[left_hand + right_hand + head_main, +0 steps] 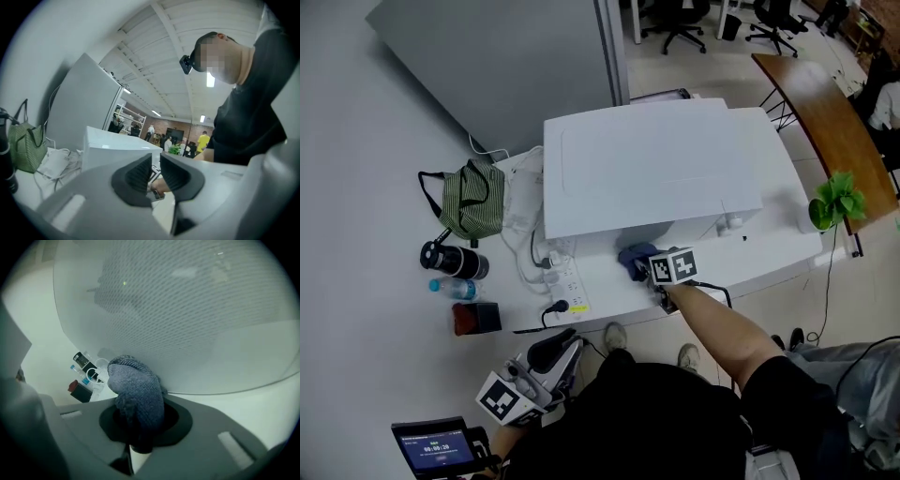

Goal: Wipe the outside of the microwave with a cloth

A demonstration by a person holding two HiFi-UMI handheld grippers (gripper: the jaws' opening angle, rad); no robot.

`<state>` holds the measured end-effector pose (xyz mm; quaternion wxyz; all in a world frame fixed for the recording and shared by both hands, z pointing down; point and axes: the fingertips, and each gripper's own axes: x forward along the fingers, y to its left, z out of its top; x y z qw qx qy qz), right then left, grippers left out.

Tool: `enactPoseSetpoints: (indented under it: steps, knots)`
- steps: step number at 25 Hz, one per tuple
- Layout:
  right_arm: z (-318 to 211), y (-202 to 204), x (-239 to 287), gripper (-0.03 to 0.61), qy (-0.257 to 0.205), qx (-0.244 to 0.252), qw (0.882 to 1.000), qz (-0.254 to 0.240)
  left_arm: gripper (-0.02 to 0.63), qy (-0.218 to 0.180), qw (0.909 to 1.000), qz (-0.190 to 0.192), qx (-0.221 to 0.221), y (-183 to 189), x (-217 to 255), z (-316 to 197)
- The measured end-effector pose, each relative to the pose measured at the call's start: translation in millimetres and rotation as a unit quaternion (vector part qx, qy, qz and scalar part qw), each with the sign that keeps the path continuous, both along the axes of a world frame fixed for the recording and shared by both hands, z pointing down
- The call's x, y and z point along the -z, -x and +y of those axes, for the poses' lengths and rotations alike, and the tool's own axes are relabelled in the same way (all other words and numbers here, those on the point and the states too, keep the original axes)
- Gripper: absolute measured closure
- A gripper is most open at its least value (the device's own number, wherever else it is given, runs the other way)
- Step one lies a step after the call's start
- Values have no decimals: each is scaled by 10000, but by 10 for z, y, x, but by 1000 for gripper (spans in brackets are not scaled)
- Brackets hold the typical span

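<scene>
A white microwave (pixel 656 164) stands on the white table (pixel 769 262). Its front face (pixel 187 310) fills the right gripper view. My right gripper (pixel 654 272) is shut on a blue-grey cloth (pixel 136 390), which is bunched at the lower edge of the front face; the same cloth (pixel 635 259) shows in the head view. My left gripper (pixel 546 356) hangs low by the person's body, away from the table. Its jaws stand almost together with nothing between them, and the left gripper (pixel 155 173) looks at the microwave's side (pixel 117 150).
Left of the microwave lie a green striped bag (pixel 472 199), a power strip with cables (pixel 565 281), a black flask (pixel 452 260), a small bottle (pixel 455 288) and a dark box (pixel 477 318). A potted plant (pixel 834 202) stands at the table's right end. A handheld screen (pixel 436 447) is at bottom left.
</scene>
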<state>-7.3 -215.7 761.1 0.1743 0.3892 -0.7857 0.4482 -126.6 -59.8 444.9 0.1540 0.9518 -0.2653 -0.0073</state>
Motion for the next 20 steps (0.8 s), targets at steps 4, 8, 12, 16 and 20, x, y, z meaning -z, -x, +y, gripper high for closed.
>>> enactPoseSetpoints:
  steps: [4,8,12,16,20]
  knots:
    - [60,-922,36,526,-109,-573,9978,322,558,-76,9994,11,-349,-309,67,63]
    - [126,-1815,30,526,-150,-1053,9910,815,558,-117,9979,-45,-630,-526,97,134]
    - [175,-2432,10,525,-141,-1397,9821,1258,558,-159,9973,-90,-716,-599,131,168]
    - [213,-2776,74,526,-254,-1685,9739,1502,558,-184,9970,-83,-748,-626,149,179]
    - [413,-2944,272,528,-381,-2098,9683,1298,558,-252,9970,67,-726,-580,226,113]
